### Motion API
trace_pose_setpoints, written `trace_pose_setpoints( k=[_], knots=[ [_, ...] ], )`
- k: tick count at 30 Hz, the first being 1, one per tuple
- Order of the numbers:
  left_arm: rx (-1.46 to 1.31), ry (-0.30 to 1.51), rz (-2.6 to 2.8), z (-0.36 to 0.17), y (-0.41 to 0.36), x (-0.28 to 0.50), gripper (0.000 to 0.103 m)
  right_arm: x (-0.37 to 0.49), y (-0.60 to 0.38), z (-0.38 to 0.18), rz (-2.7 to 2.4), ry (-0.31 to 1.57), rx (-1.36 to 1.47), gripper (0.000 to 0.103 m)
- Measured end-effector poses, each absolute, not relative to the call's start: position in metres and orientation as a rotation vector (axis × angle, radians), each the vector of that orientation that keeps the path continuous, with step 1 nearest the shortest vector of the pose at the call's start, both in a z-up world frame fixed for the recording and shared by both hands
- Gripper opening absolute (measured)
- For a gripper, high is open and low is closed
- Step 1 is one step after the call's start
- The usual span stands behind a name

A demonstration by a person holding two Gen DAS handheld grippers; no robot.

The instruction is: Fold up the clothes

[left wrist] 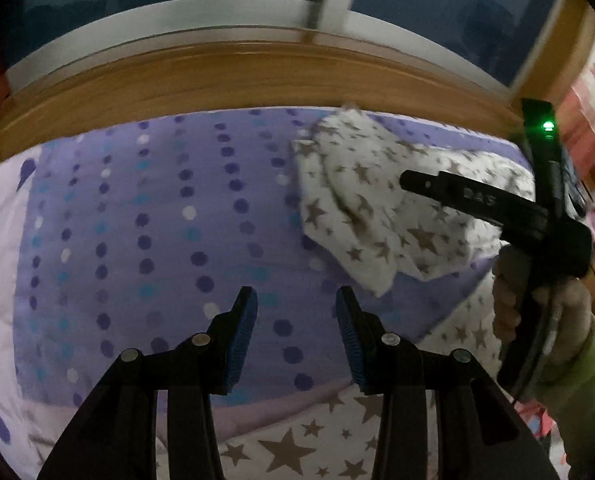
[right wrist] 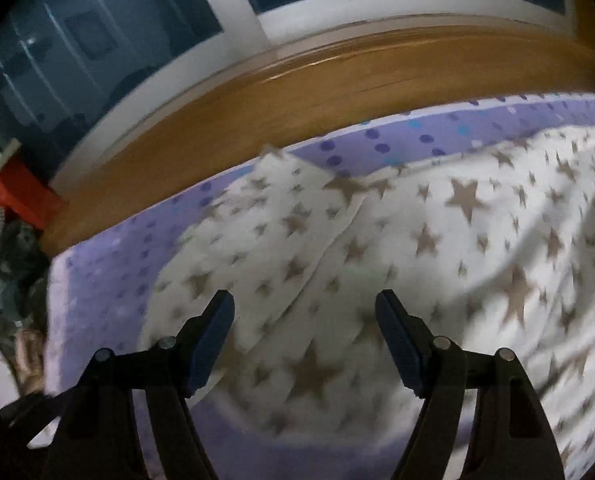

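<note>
The left gripper [left wrist: 296, 312] hung with its 2 blue pads parted and nothing between them, above the purple dotted bedsheet [left wrist: 157, 220] at the lower centre of its view. The white star-print garment [left wrist: 377, 216] lay rumpled at the upper right there, with the right gripper [left wrist: 411, 182] over it, held by a hand [left wrist: 545, 320]. In the right wrist view, the right gripper [right wrist: 305, 312] stood spread wide and empty above the garment [right wrist: 417, 248], which filled the centre and right. A wooden bed frame [right wrist: 297, 92] curved across the top.
</note>
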State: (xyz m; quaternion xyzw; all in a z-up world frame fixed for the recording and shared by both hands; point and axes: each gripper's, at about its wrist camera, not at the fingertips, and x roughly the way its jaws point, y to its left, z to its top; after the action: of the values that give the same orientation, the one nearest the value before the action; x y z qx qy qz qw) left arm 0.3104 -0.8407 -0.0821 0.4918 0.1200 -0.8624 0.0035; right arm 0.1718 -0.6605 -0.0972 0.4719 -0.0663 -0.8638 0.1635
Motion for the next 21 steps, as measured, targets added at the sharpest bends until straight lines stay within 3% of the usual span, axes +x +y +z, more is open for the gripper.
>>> trace_pose_setpoints(
  k=[8,10,11,14,21],
  knots=[
    [1.500,0.484,-2.553,-0.089,-0.852,0.316,0.041,0.151,-0.678,-0.107,-2.517,-0.019,1.281,0.070],
    [1.489,0.509,-2.543,-0.089,-0.856,0.320,0.041,0.150,-0.684,-0.108,-2.545,0.058,1.265,0.046],
    [1.485,0.519,-2.538,-0.090,-0.859,0.322,0.041,0.150,-0.686,-0.108,-2.553,0.079,1.265,0.043],
    [1.478,0.536,-2.539,-0.092,-0.869,0.328,0.041,0.150,-0.690,-0.106,-2.548,0.083,1.262,0.007],
    [1.469,0.584,-2.552,-0.098,-0.908,0.335,0.041,0.182,-0.715,-0.066,-2.475,-0.051,1.139,0.005]
  ],
)
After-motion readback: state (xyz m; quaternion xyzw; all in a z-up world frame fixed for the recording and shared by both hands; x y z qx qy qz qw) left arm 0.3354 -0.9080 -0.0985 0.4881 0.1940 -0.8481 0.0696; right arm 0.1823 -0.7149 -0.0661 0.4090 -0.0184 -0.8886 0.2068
